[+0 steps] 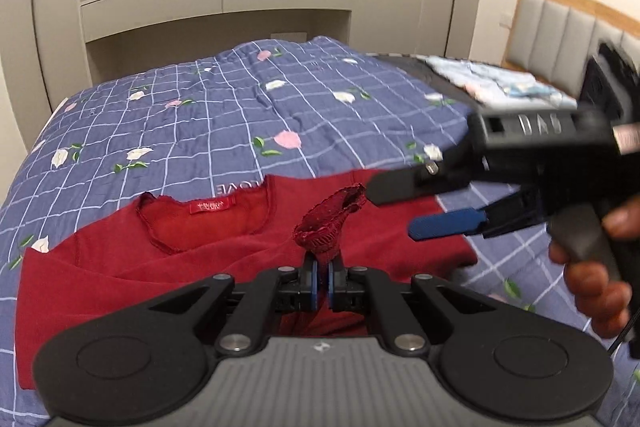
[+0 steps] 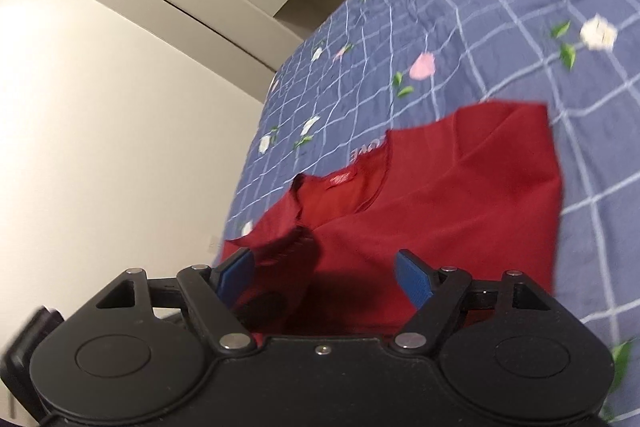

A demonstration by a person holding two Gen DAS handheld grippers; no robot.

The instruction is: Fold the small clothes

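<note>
1. Red knit fabric fills the lower middle of both views: a small red top (image 1: 224,247) lies spread on the bed (image 1: 224,115), neckline and sewn label toward the upper part of the garment.
2. In the left wrist view, the left tongs (image 1: 321,277) are pressed together on a bunched ribbed cuff (image 1: 332,217) of the top, which stands up from between them.
3. The right tongs (image 1: 394,205) enter from the right edge of that view, held by a hand (image 1: 596,267); their blades stand apart and grip nothing, the tips just beside the raised cuff.
4. In the right wrist view the right tongs (image 2: 324,277) are spread wide over the red cloth.
5. Blue checked bedding with flowers extends bare above and to the left of the top; its far edge meets beige cabinets (image 1: 216,7).
6. Upper right, folded pale clothes (image 1: 496,83) sit on a dark surface near the headboard (image 1: 568,23).
</note>
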